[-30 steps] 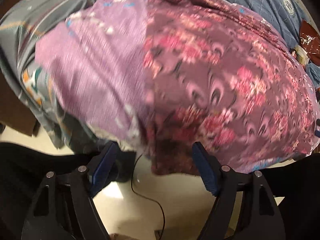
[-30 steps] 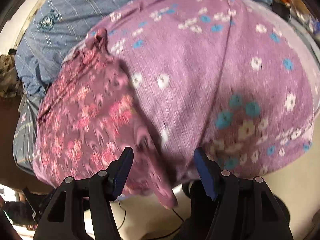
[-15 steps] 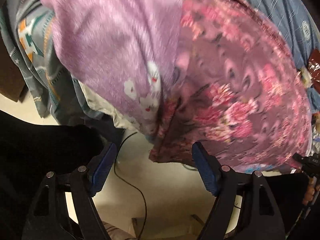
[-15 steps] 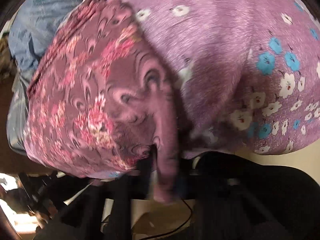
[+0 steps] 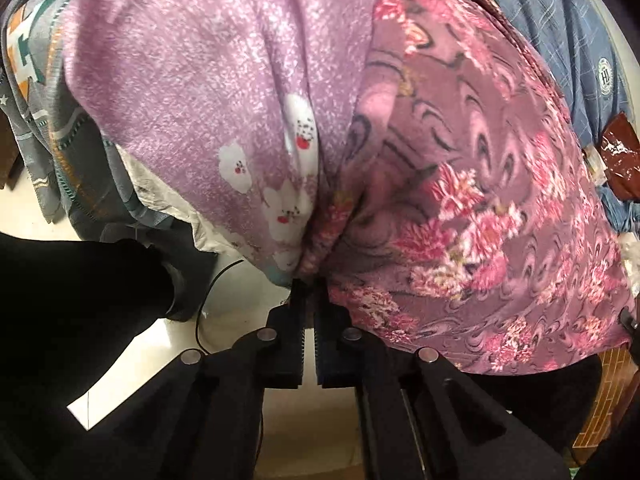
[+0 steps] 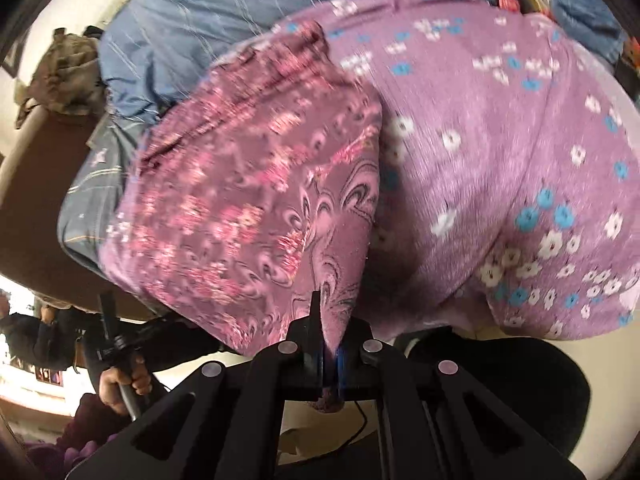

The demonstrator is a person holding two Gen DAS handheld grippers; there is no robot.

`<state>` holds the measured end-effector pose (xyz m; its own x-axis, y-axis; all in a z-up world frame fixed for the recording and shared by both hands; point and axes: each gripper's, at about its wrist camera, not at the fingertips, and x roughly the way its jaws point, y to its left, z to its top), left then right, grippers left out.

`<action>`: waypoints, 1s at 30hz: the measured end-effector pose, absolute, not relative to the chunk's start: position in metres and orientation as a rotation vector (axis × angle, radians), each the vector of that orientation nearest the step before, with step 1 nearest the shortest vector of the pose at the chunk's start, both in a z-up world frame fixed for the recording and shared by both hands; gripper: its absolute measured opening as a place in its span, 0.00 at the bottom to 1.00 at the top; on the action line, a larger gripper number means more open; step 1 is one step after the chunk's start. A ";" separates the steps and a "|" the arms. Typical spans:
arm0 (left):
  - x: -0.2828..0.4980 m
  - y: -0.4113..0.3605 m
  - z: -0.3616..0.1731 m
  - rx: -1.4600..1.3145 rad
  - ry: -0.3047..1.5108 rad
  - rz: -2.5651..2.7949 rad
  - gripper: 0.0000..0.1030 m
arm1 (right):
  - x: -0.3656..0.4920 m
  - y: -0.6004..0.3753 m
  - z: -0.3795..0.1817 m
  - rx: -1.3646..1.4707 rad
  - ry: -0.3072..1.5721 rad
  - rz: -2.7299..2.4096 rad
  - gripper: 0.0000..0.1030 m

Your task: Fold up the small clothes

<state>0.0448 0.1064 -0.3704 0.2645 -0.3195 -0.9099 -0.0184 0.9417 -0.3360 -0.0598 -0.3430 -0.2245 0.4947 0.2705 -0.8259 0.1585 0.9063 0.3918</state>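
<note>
A mauve garment point(image 5: 480, 200) printed with pink flowers and swirls lies over a lilac cloth point(image 5: 208, 80) with white flowers, at the bed's edge. My left gripper point(image 5: 307, 286) comes in from below; its jaws are closing tight where the two fabrics meet, pinching the bunched hem. From the right wrist, the mauve garment point(image 6: 248, 200) sits left of the lilac cloth point(image 6: 500, 140), which also carries blue flowers. My right gripper point(image 6: 329, 320) is shut on the garment's lower corner, and a flap of it hangs through the jaws.
A blue checked sheet point(image 5: 560, 32) covers the bed behind. A grey patterned cloth point(image 5: 40, 128) hangs at left, and a brown packet point(image 5: 618, 152) lies at right. A black cable point(image 5: 198, 320) runs over the pale floor. A person's hand point(image 6: 120, 384) grips a handle at lower left.
Both grippers went from open to shut on the fabric edge. The left one dropped closer to the hem. The right one then lifted away, pulling the mauve corner with it.
</note>
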 end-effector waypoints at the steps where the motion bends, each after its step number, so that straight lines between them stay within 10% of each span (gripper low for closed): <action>1: 0.042 0.106 -0.368 -0.296 1.289 -0.206 0.03 | -0.059 -0.346 -0.220 0.456 1.052 0.080 0.03; 7: 0.040 0.109 -0.365 -0.316 1.284 -0.169 0.59 | -0.069 -0.350 -0.202 0.510 0.987 0.162 0.03; 16: 0.040 0.109 -0.389 -0.394 1.335 -0.251 0.63 | -0.076 -0.355 -0.177 0.551 0.896 0.204 0.03; 21: 0.039 0.101 -0.374 -0.363 1.250 -0.310 0.32 | -0.072 -0.359 -0.188 0.564 0.921 0.179 0.03; 30: 0.048 0.109 -0.379 -0.403 1.246 -0.238 0.53 | -0.069 -0.361 -0.198 0.574 0.939 0.164 0.03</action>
